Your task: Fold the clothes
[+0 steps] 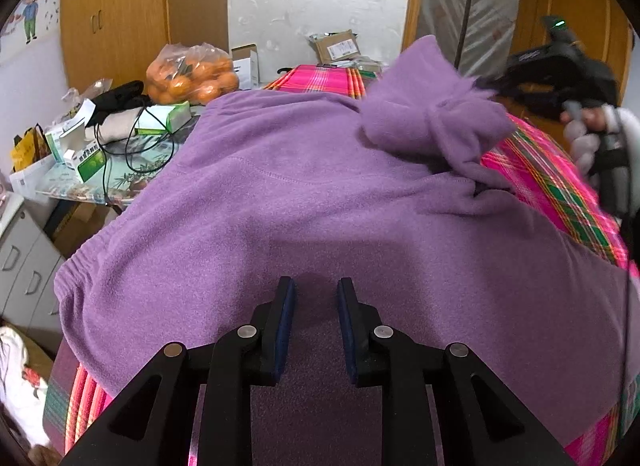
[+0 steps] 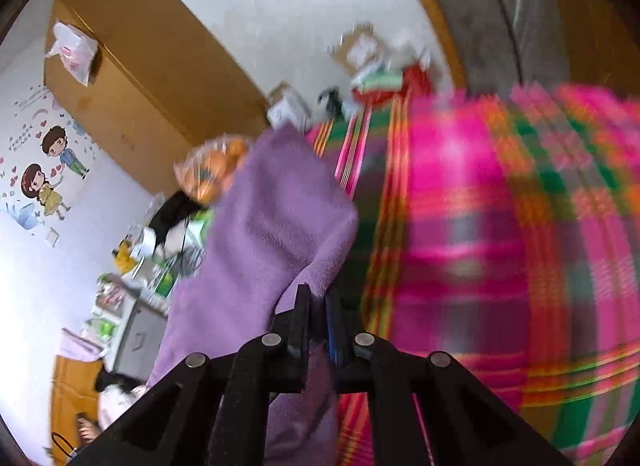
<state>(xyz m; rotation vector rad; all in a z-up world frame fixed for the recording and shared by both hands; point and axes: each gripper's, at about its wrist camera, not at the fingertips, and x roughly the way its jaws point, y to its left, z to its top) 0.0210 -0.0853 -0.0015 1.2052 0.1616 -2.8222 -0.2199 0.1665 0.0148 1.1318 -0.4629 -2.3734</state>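
Note:
A purple fleece garment lies spread over a pink plaid cloth. My left gripper is open and empty, low over the garment's near part. My right gripper is at the upper right in the left wrist view, shut on a bunched purple sleeve lifted above the garment. In the right wrist view the right gripper pinches the purple fleece, which hangs up and left from its jaws; the view is motion-blurred.
A bag of oranges, boxes, black cables and a green tissue pack clutter the left table. Grey drawers stand at lower left. Wooden wardrobes and a parcel sit behind.

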